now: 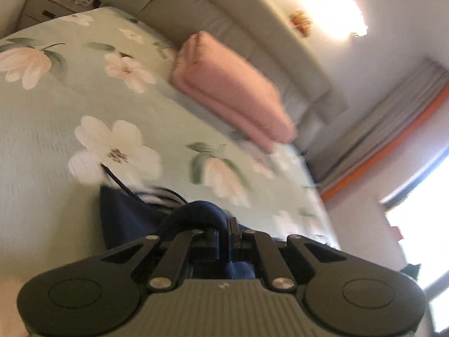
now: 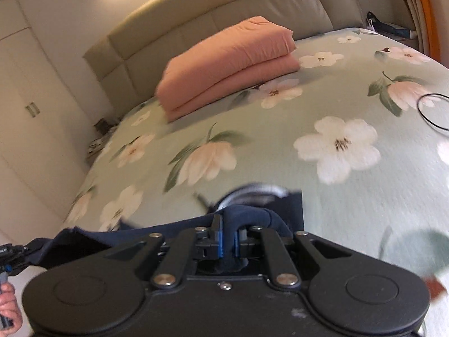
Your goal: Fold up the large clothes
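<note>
Soft navy garment [image 1: 126, 219], bunched in rounded folds, pinched in both left tongs [image 1: 224, 230] and right tongs [image 2: 228, 238], low over the bed [image 1: 56, 146]: pale green floral spread. Folded pink blanket [image 2: 227, 64] by padded headboard [image 2: 196, 22]. Black cable loop [image 2: 429, 112] lies right.

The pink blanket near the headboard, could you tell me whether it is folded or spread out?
Folded. The pink blanket lies as a thick, neat stack of doubled layers on the floral bedspread, its rounded fold edges showing.

text: none legible | labels: none (frames blurred throughout)
</note>
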Available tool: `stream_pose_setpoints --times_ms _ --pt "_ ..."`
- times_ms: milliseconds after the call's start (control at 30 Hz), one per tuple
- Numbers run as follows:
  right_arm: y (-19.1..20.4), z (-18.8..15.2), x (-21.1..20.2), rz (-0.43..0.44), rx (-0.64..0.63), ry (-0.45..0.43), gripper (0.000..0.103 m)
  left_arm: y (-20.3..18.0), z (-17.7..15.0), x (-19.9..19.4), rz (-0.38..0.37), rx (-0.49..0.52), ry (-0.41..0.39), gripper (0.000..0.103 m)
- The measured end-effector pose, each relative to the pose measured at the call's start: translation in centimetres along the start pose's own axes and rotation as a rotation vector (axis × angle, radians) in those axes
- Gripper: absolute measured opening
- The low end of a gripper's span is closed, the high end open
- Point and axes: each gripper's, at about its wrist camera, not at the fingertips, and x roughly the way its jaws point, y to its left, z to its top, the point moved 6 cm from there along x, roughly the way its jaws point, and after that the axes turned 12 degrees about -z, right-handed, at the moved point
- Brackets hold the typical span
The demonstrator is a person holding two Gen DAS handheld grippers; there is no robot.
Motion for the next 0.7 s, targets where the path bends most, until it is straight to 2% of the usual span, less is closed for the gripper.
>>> stream_pose_setpoints --times_ms 100,167,233,267,300,333,367,400,433,500,567,600,633,700 --pt "-0.1 0.6 6.8 -0.023 0.061 0.097 0.010 4.0 0.2 5.0 0.122 -0.059 0.053 0.007" --pt "-0.5 -0.3 9.8 -0.042 0.054 0.155 0.011 6.5 -0.3 6.7 0.170 -0.109 0.065 0.009" --pt "-1.0 -0.7 10.9 -0.039 0.065 0.192 0.011 8.0 0.0 6.9 0.150 -0.154 0.045 0.012" --pt "-1.3 -0.5 10.5 -0.006 0.086 0.176 0.012 8.3 0.2 6.7 0.118 -0.176 0.028 0.012" --pt "-1.7 0.0 9.7 0.029 0.101 0.141 0.017 8.3 0.4 6.2 0.089 -0.178 0.014 0.012" --pt "-2.1 0.5 8.5 0.040 0.100 0.100 0.034 8.1 0.4 5.8 0.075 -0.164 0.013 0.012" --pt "-2.5 1.1 7.2 0.012 0.078 0.048 0.047 7.6 0.5 5.5 0.075 -0.130 0.023 0.012" --pt "-2.3 1.6 6.1 -0.032 0.041 -0.005 0.064 6.9 0.7 5.3 0.071 -0.088 0.032 0.013" --pt "-2.1 1.8 4.9 -0.053 0.007 -0.045 0.067 5.8 0.7 5.0 0.067 -0.044 0.042 0.015" --pt "-0.7 1.3 3.0 -0.056 -0.079 -0.077 0.067 3.5 0.8 3.8 0.083 0.048 0.028 0.035" --pt "2.0 -0.6 2.3 -0.074 -0.212 -0.073 0.068 1.7 1.0 2.3 0.101 0.115 -0.020 0.045" --pt "3.7 -1.8 2.6 -0.060 -0.285 -0.049 0.064 1.2 1.2 1.6 0.105 0.126 -0.046 0.047" --pt "5.2 -2.7 3.2 -0.045 -0.341 -0.029 0.055 0.8 1.3 1.0 0.106 0.124 -0.060 0.047" --pt "8.8 -4.8 4.1 -0.010 -0.473 -0.008 0.049 0.1 1.0 1.2 0.071 0.115 -0.031 0.047"
